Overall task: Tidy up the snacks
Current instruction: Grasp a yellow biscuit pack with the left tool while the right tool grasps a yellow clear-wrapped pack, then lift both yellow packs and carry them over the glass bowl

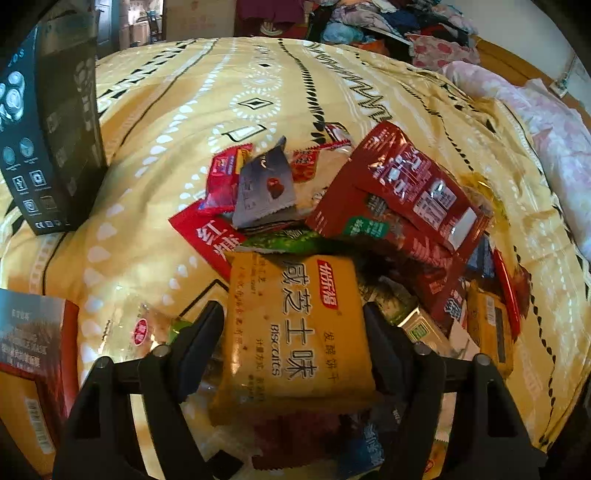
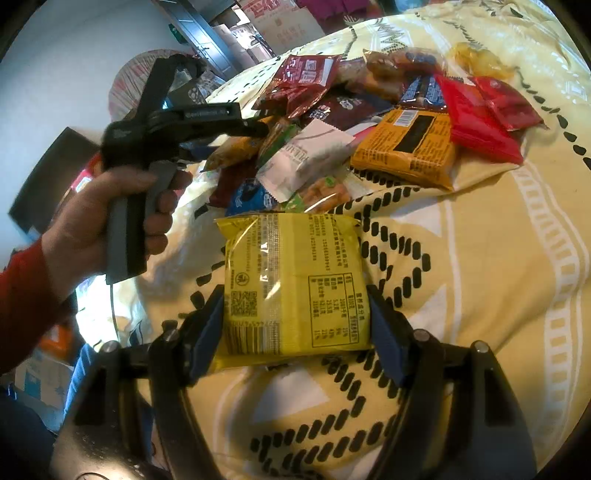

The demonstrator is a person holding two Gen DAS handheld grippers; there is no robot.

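My left gripper (image 1: 295, 332) is shut on an orange biscuit packet (image 1: 295, 325), held over a heap of snack packets (image 1: 388, 206) on the yellow patterned bedspread (image 1: 221, 92). My right gripper (image 2: 295, 310) is shut on a yellow packet (image 2: 295, 288), label side up, above the bedspread (image 2: 480, 295). The heap shows in the right wrist view too (image 2: 369, 122), with an orange packet (image 2: 406, 147) and red packets (image 2: 487, 118). The left gripper (image 2: 258, 127) appears there, held by a hand (image 2: 110, 221), reaching over the heap.
A tall black box (image 1: 51, 136) stands at the left on the bed. A red and orange box (image 1: 33, 369) lies at the lower left. A clear wrapped snack (image 1: 140, 328) lies beside it. A pink quilt (image 1: 535, 122) and clothes (image 1: 369, 22) lie at the far right.
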